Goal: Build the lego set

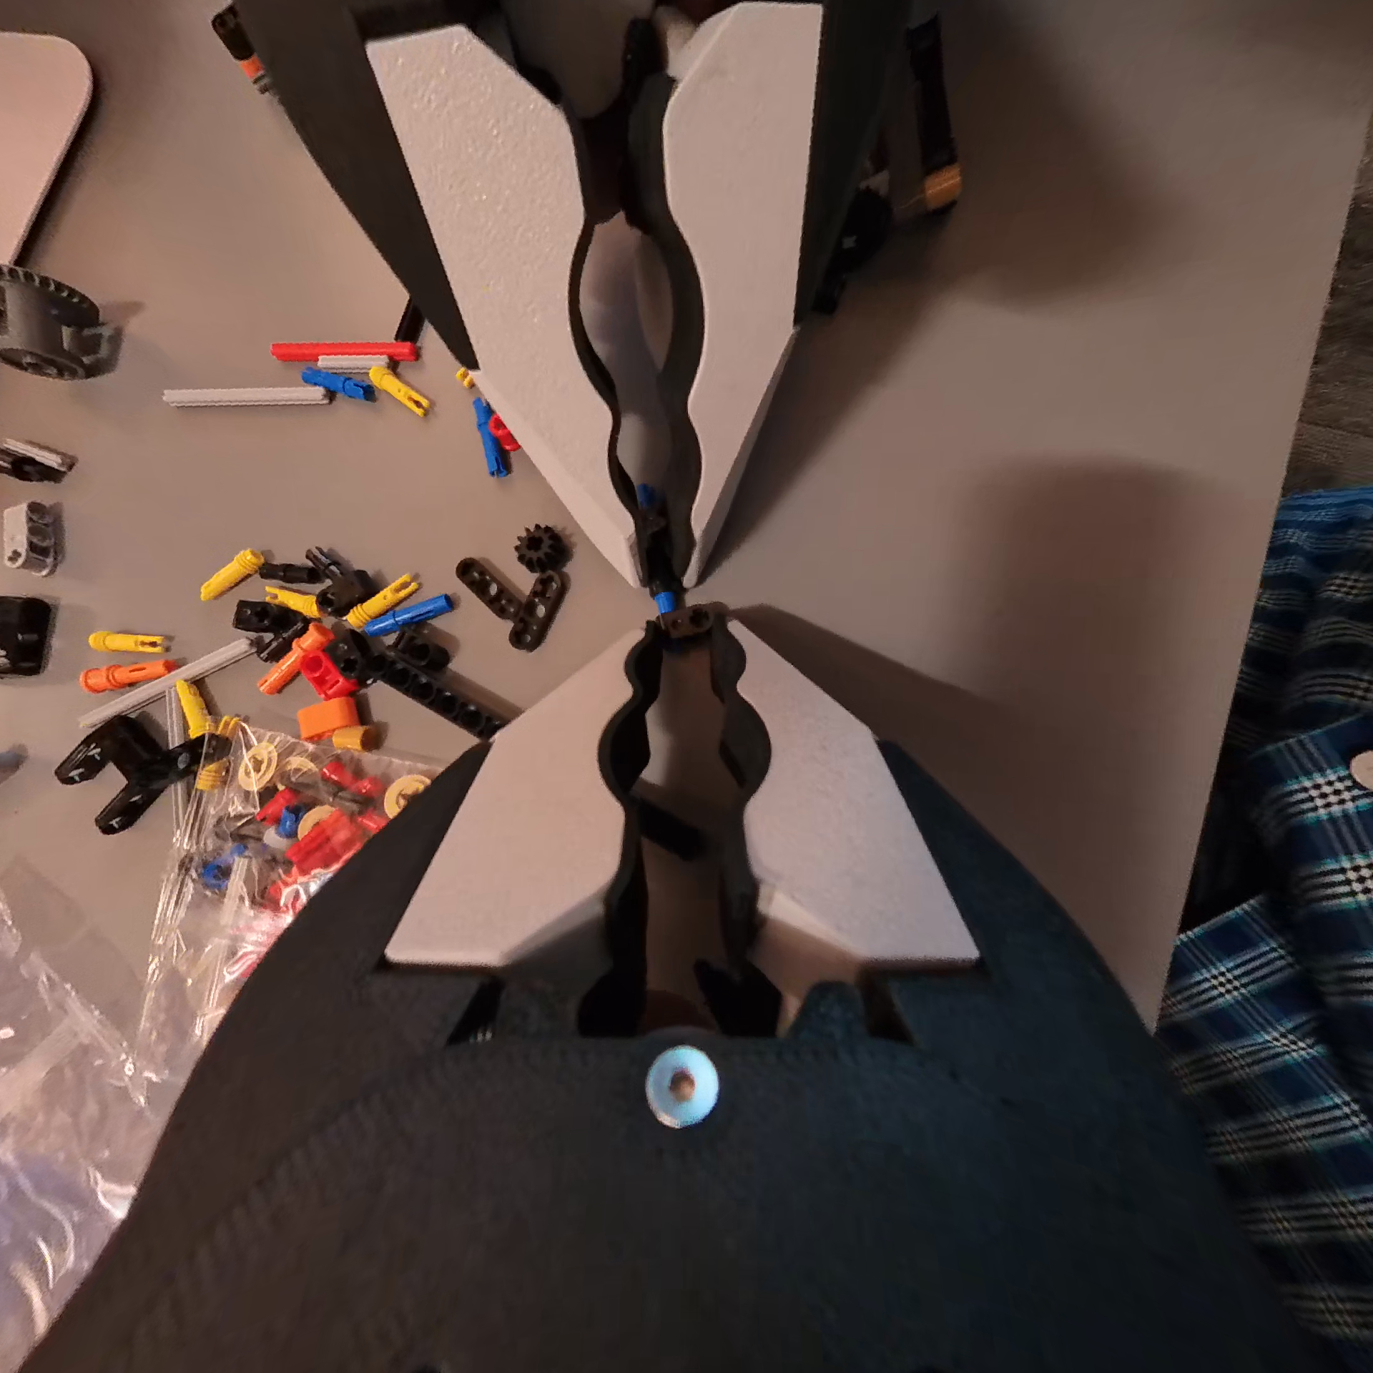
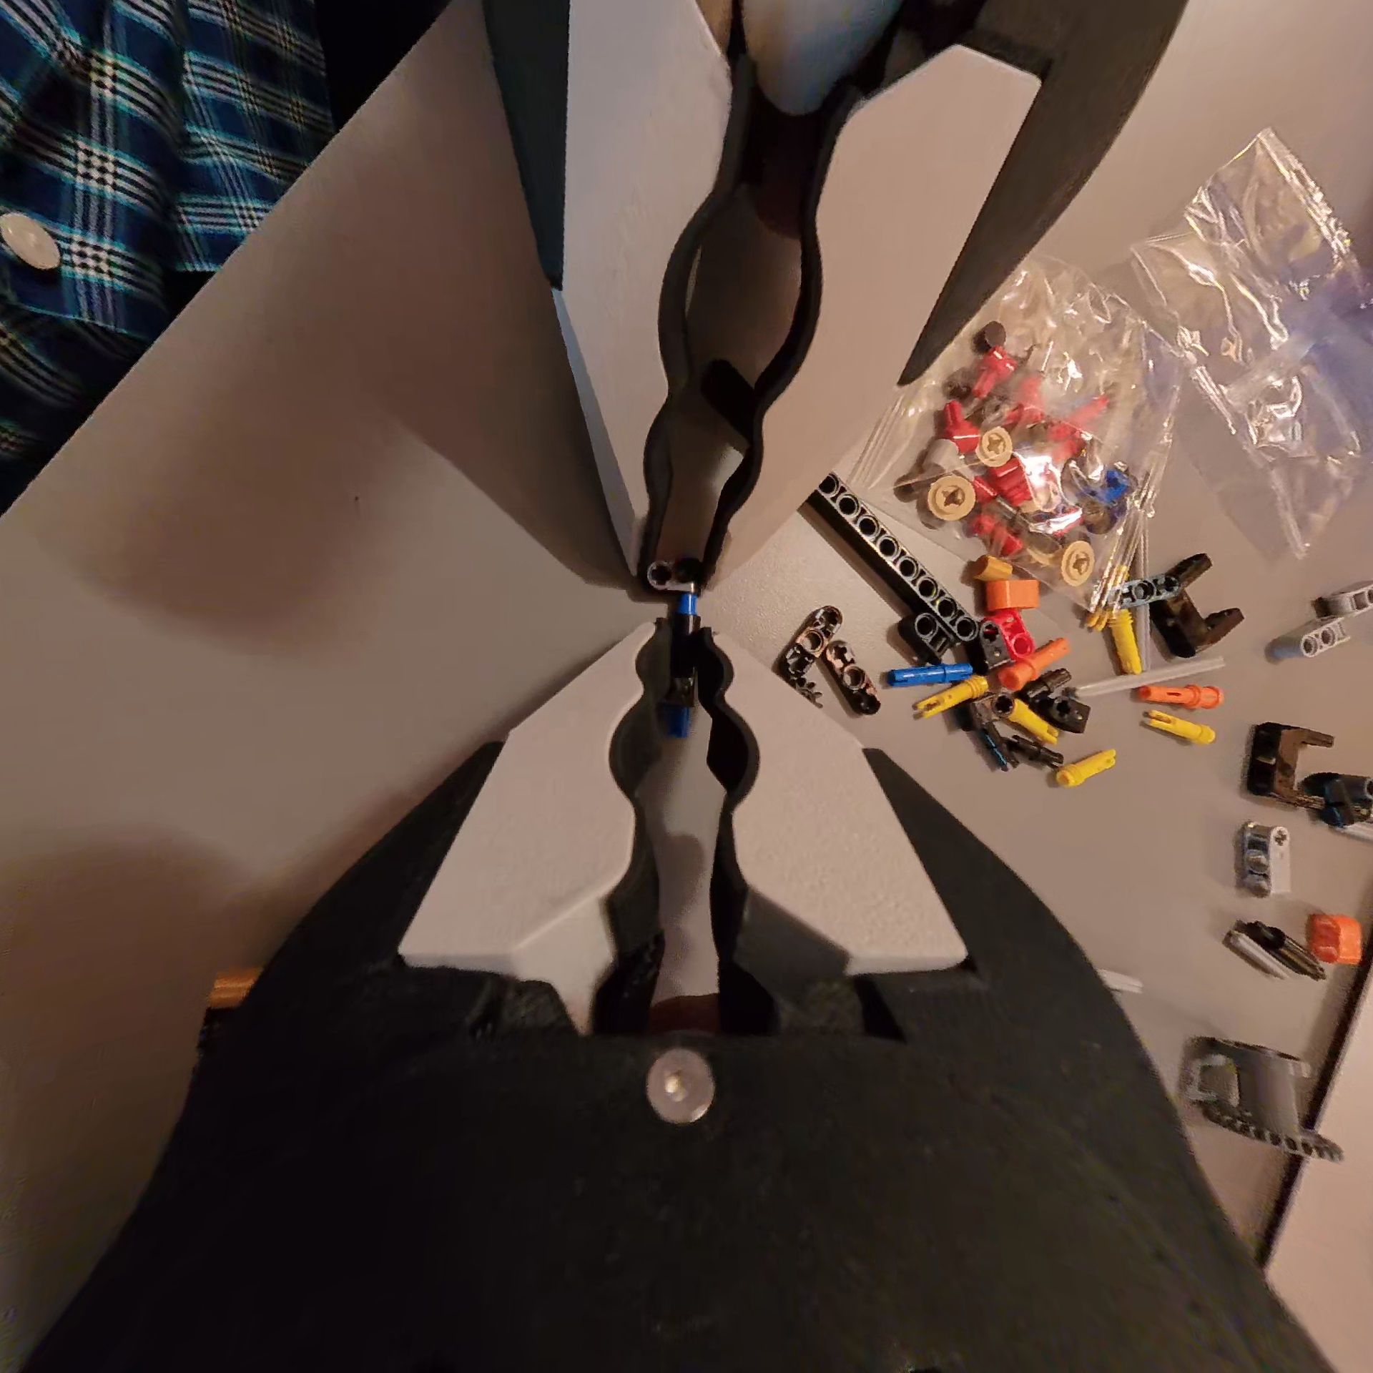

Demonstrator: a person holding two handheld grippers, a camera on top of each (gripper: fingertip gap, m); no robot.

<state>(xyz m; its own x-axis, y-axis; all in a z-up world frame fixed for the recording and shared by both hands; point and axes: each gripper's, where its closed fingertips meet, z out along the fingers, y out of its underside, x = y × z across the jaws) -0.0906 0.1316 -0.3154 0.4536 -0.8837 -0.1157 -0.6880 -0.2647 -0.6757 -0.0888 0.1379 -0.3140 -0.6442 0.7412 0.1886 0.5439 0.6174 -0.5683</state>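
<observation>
A smooth grey tabletop (image 1: 966, 356) carries loose small coloured plastic lego pieces (image 1: 327, 631) left of both tools, clear bags (image 2: 1263, 312) beside them. Its edge runs just right, bare surface between. Above it, tip to tip, the left tool (image 1: 687, 620) is clenched on a small black two-hole connector (image 1: 689, 618); the right tool (image 2: 683, 646) grips a black-and-blue pin piece (image 2: 682, 654).

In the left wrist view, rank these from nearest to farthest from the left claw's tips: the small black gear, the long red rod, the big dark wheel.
1. Small black gear: just left of the left claw tips.
2. Long red rod: farther up and left.
3. Big dark wheel: at the left edge of the table.
</observation>
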